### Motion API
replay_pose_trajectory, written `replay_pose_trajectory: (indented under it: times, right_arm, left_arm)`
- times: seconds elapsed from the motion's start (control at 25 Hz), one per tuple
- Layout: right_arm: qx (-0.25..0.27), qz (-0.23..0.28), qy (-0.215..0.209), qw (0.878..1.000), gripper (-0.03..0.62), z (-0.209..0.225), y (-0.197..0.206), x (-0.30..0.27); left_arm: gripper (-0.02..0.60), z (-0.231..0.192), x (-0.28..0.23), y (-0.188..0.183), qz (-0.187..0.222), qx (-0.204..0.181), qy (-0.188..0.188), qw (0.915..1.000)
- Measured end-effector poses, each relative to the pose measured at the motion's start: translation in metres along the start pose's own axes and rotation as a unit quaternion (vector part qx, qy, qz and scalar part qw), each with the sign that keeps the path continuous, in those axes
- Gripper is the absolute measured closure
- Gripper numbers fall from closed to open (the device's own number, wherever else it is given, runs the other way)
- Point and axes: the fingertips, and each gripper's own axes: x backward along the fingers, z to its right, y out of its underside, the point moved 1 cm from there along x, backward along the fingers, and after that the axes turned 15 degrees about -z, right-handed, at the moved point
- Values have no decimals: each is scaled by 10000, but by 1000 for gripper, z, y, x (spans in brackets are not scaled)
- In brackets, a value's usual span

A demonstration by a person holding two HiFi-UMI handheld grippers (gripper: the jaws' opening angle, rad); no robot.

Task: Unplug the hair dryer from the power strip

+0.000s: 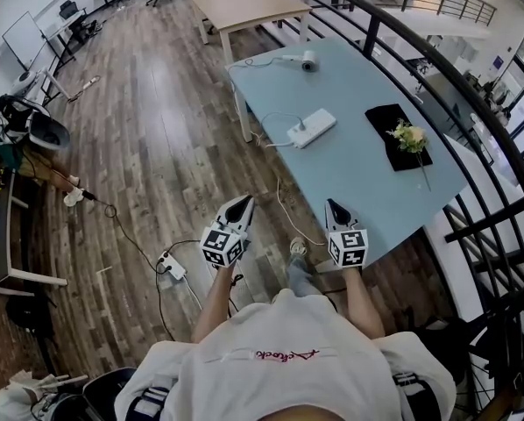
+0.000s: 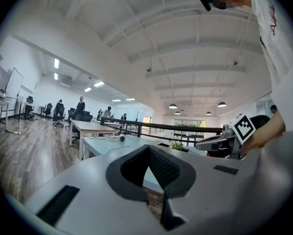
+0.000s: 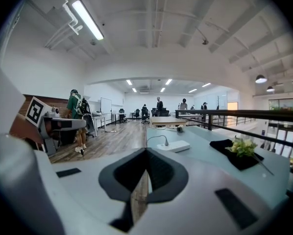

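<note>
Head view: the white power strip (image 1: pixel 312 128) is lying on the table (image 1: pixel 367 187), the hair dryer (image 1: pixel 302 60) farther off, both well beyond the left gripper (image 1: pixel 243 207) and right gripper (image 1: pixel 335 209).

Left gripper view: the jaws are sitting together, empty.

Right gripper view: the jaws are likewise resting closed and empty. The plug (image 3: pixel 166 141) is probably rigid and light, so it is best pinched at its body while the other gripper is bracing the light, slidable strip.

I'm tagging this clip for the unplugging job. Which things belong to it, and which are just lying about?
Belongs to the job: hair dryer; power strip on the blue table; plug seated in it; left gripper and right gripper, both shut.

Lying about: black cloth; flower sprig; floor power strip; wooden table.
</note>
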Motion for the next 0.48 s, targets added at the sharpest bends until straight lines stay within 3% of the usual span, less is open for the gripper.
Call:
replay_pose_trajectory:
  times: [0.48]
  right_arm:
    - [-13,62,-49,10000,577,57,-57,-89]
  left_arm:
    - [572,-54,-95,-41,-83,-78,41,9999]
